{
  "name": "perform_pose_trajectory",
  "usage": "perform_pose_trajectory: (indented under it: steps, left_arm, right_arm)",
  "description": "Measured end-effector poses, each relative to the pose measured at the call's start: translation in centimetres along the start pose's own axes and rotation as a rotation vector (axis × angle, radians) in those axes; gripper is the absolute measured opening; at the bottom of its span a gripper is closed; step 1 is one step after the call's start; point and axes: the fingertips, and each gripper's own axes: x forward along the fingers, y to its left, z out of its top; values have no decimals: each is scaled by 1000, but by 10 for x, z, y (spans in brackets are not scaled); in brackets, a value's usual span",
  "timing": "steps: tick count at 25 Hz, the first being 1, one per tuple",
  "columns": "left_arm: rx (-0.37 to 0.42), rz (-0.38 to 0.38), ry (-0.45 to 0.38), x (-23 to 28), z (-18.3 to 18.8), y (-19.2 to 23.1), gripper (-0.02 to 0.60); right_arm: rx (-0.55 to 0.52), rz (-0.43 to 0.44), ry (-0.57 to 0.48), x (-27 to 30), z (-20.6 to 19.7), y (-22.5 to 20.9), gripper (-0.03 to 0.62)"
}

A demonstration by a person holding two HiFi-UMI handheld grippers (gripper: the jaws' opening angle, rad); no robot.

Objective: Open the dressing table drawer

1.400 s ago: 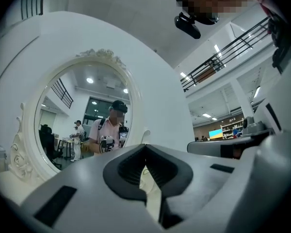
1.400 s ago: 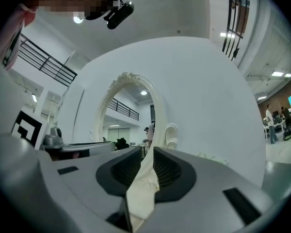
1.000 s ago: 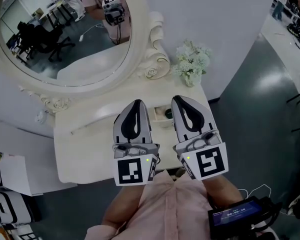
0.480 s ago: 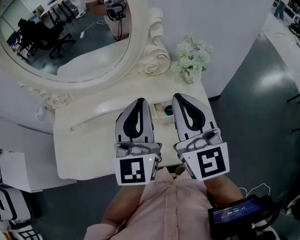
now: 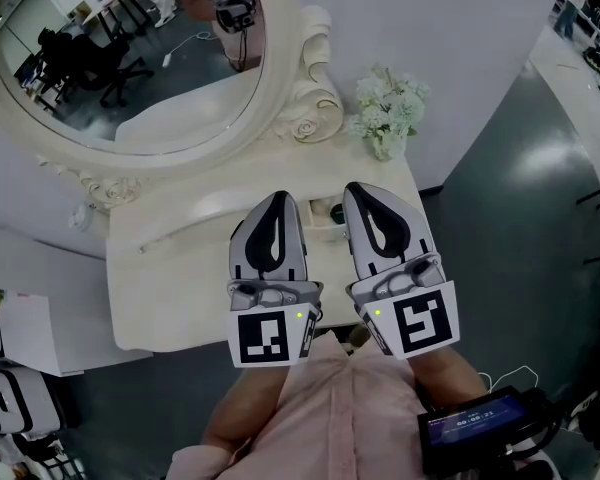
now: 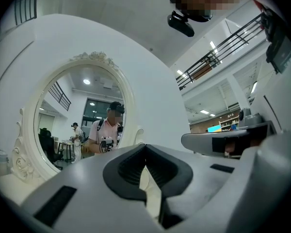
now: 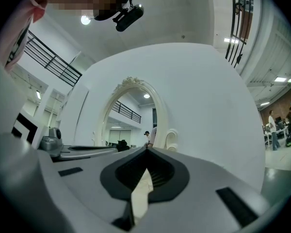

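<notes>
Grippers closed and empty: my left gripper (image 5: 273,208) and right gripper (image 5: 368,200) hover over the dressing table (image 5: 170,278). Its drawer hides beneath that top, state unseen; gripping it would need parted jaws.

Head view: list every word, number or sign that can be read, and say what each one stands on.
No text here reads clearly.
Left gripper: its cube bears a black-and-white square marker, no letters.
Right gripper: its cube bears the same kind of marker, no letters.
Screen at the lower right: a row of light characters, too small to read.
Dressing table: no print visible.
</notes>
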Motion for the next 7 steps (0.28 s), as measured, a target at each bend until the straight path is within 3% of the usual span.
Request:
perform_pose_trajectory:
  steps: [7]
  left_arm:
    - [-5, 3, 8, 0, -5, -1, 21]
  right_arm:
    - [0, 4, 1, -1, -3, -1, 18]
